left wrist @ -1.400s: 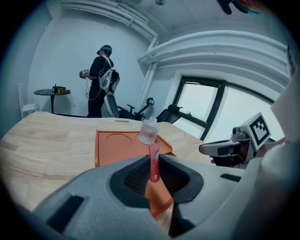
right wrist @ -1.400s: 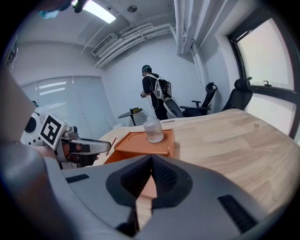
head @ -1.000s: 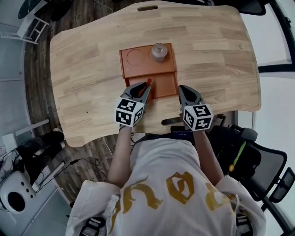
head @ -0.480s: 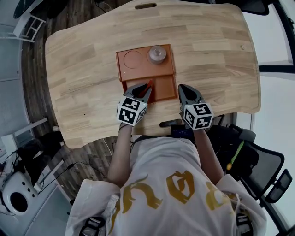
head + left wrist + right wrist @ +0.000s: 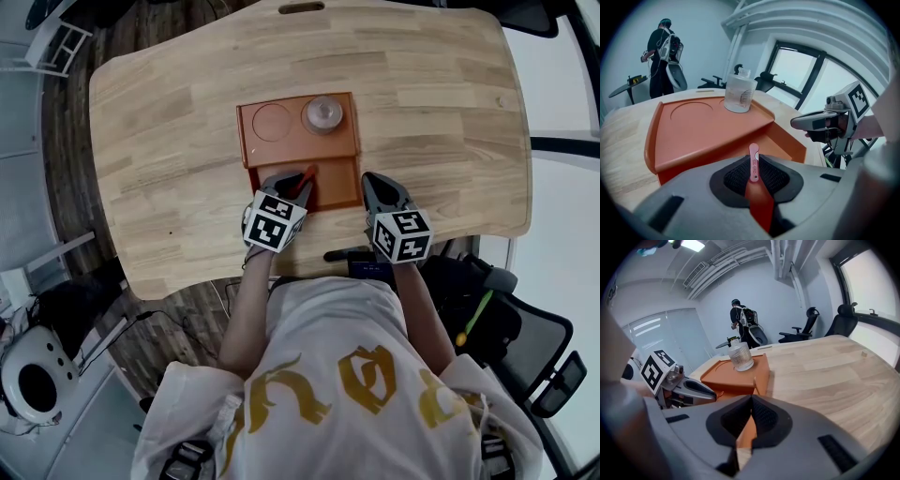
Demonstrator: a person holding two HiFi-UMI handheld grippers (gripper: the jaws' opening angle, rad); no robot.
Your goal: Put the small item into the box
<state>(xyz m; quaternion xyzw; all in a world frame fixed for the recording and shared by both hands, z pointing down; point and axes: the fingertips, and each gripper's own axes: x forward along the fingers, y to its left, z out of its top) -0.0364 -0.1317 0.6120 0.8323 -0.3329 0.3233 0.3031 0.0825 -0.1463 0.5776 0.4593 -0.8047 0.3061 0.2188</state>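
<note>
The left gripper (image 5: 296, 180) clamps a thin red item (image 5: 753, 164), poised over the near, lower part of the orange box (image 5: 281, 145). The right gripper (image 5: 373, 184), jaws together and empty, is just right of the box, above the bench (image 5: 159, 141).

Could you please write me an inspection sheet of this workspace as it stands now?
Surface: wooden table, bare apart from the box.
Job's things: orange box at the table's middle; small red item held at the near left edge of the box's lower compartment, not yet set down.
Clutter: a clear jar stands upright on the box's raised shelf, beside a round recess.
Grippers: left gripper has its fingers shut on the red item; right gripper is shut with nothing between its fingers, just right of the box.
Cables: nothing seen on the table.
Surroundings: office chair at the right; a person stands far off.
</note>
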